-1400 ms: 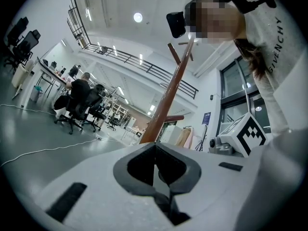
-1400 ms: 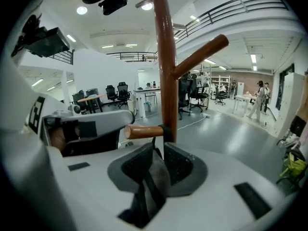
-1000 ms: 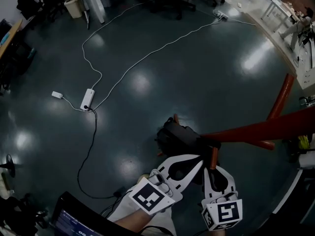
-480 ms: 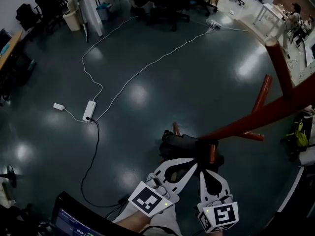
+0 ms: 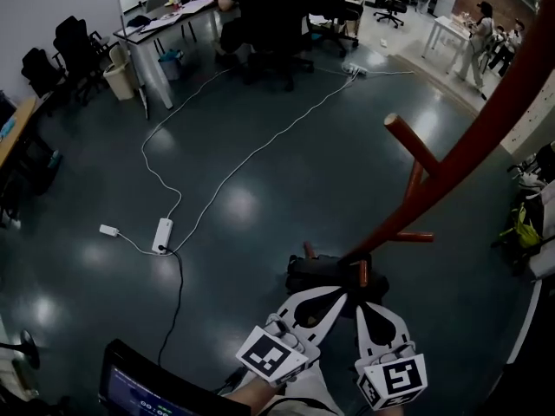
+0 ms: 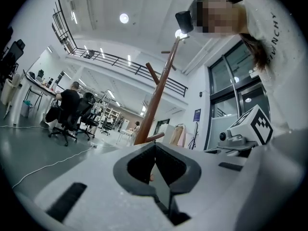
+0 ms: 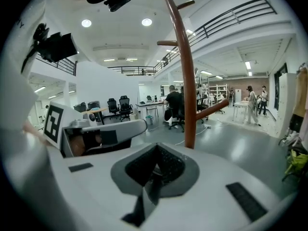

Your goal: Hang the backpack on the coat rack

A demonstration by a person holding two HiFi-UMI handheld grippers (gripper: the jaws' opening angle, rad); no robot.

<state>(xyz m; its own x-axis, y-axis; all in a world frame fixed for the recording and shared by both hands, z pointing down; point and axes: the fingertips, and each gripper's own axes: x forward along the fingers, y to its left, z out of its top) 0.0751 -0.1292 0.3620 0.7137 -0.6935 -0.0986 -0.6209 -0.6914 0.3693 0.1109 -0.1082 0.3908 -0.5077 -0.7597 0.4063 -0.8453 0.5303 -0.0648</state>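
The black backpack (image 5: 323,271) shows in the head view just past my two gripper tips, close against the foot of the red-brown coat rack (image 5: 451,167). My left gripper (image 5: 338,291) and right gripper (image 5: 368,296) lie side by side, both pointing at the bag. In the left gripper view the jaws of the left gripper (image 6: 155,147) are shut, with a thin grey strip between them. The right gripper (image 7: 155,153) is shut the same way on a dark strip. The rack's pole (image 6: 159,100) rises ahead with short pegs (image 7: 215,108). The bag itself is hidden in both gripper views.
A white cable and power strip (image 5: 162,232) trail across the dark floor at left. Desks, office chairs (image 5: 74,42) and a seated person (image 5: 260,7) are at the back. A laptop (image 5: 143,393) sits at lower left. Yellow-green items (image 5: 523,230) lie at the right edge.
The view has tilted up: the rack's pole now runs steeply to the upper right and more of the room's far end shows. Both grippers stay together by the backpack.
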